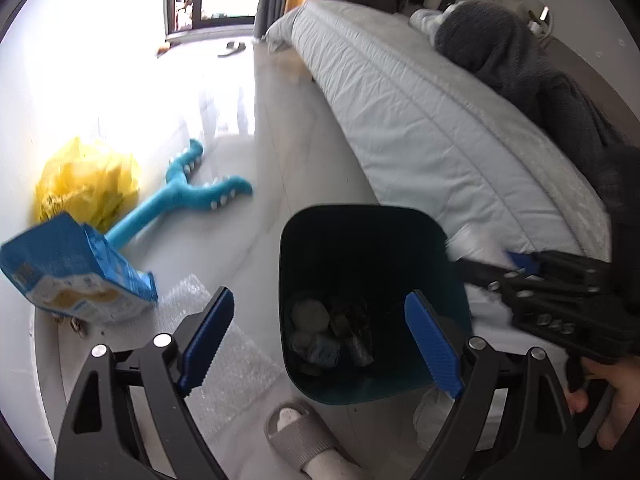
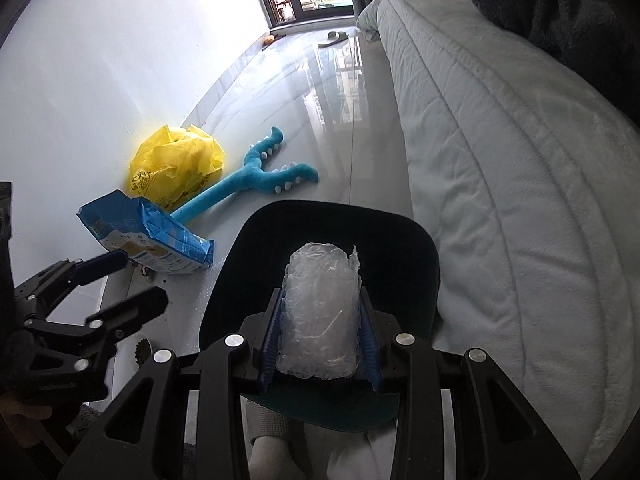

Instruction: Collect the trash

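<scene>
Pale grey quilted bed (image 2: 500,168) at right. Dark teal plastic bin (image 1: 372,240) on floor beside it, trash inside. Blue-and-white package (image 2: 148,236), print unreadable. Right gripper (image 2: 320,344) fingers clamp clear bubble-wrap wad (image 2: 320,312) above bin. Left gripper (image 1: 320,340) fingers wide, empty.

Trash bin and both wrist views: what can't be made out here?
- Right wrist view: the trash bin interior is hidden by the bubble wrap roll in the right gripper.
- Left wrist view: bin contents are dark and unidentifiable; the roll is motion-blurred.
- Blue package: print blurred, unreadable.
- Left gripper: open, holds nothing.
</scene>
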The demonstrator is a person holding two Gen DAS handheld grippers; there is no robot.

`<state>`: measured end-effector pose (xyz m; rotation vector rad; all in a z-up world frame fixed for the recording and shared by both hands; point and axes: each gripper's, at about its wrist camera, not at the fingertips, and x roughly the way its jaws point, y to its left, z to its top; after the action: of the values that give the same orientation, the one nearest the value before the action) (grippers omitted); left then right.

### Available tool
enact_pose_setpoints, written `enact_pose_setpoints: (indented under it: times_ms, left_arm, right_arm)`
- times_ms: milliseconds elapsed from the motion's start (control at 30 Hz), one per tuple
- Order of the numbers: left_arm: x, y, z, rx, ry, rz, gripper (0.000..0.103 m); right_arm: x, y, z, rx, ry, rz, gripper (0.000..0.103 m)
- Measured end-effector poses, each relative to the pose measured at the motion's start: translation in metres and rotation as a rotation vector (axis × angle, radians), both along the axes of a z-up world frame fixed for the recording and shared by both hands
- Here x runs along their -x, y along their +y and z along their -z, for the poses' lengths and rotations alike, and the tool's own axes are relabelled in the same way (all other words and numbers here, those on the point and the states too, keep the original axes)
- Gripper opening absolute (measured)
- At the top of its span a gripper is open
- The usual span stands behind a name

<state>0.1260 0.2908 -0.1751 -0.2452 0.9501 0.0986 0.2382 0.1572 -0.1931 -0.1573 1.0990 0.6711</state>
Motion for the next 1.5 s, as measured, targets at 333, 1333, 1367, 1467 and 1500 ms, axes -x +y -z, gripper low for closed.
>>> enact_pose_setpoints:
  times_ms: [333,1333,1367,1467,1500]
  left_arm:
    - [0.018,-0.005,-0.039,-0.107,-0.167,0.036,0.089]
    - [0.080,-0.092,-0.189,-0.155,-0.535,0.044,0.100]
    - [0.081,-0.095,-0.191,-0.152,-0.537,0.051,0.100]
    - [0.088,-0.106,-0.198,-0.180,-0.530,0.057,0.100]
    - [0.092,-0.109,-0.199,-0.196,-0.534,0.053,0.100]
  right_arm:
    - [-0.001,0.031,0.037,0.102,0.059,-0.039,0.036]
    - [0.048,-0.094,-0.127,-0.077,-0.337,0.082,0.075]
    - [0.052,-0.105,-0.137,-0.091,-0.361,0.096,0.077]
    - [0.066,-0.135,-0.160,-0.105,-0.406,0.122,0.082]
    - [0.072,-0.145,-0.167,-0.105,-0.430,0.133,0.086]
